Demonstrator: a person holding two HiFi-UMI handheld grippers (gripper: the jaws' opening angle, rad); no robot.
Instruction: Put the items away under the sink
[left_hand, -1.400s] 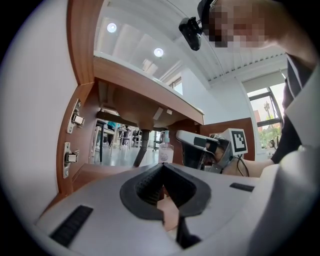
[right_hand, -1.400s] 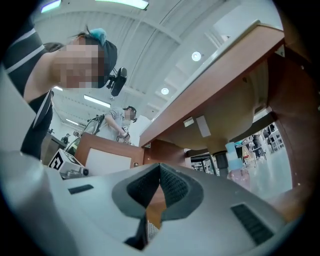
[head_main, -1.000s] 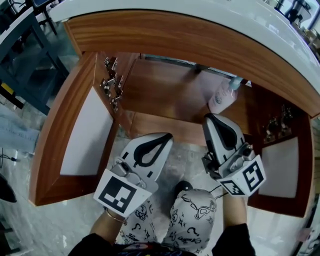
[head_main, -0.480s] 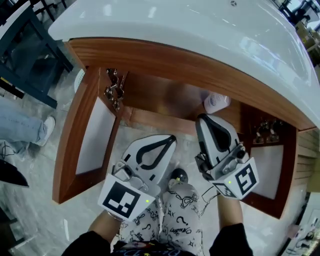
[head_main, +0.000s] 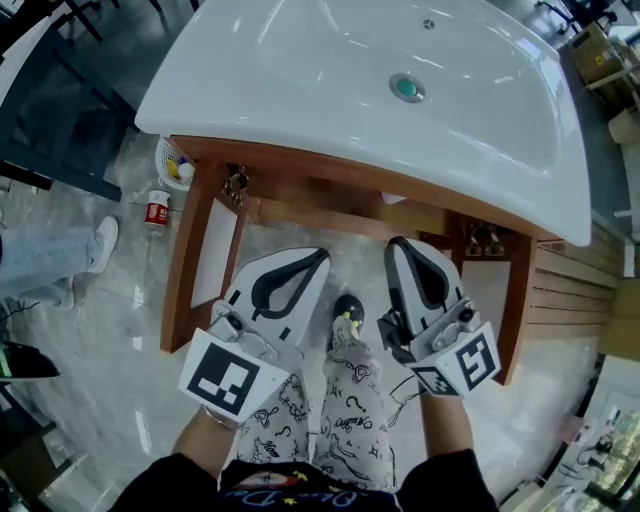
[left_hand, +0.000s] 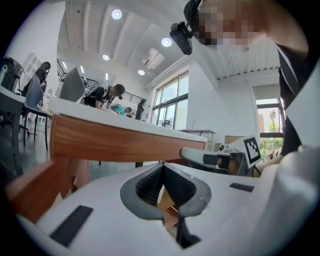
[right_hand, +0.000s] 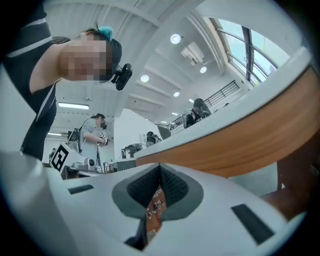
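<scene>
Floor (head_main: 105, 310): basket (head_main: 166, 156) and bottle (head_main: 156, 211) (left of cabinet (head_main: 300, 186)).

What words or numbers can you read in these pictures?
None can be read.
Left cube, right cube: square markers, no words.
Bottle on the floor: red label, too small.
Shirt: print blurred.

Sink basin (head_main: 330, 80) overhangs wooden cabinet (head_main: 320, 182); interior unseen. Left of basin: basket (head_main: 170, 160) half-hidden, red-labelled bottle (head_main: 157, 210) print unreadable.
</scene>
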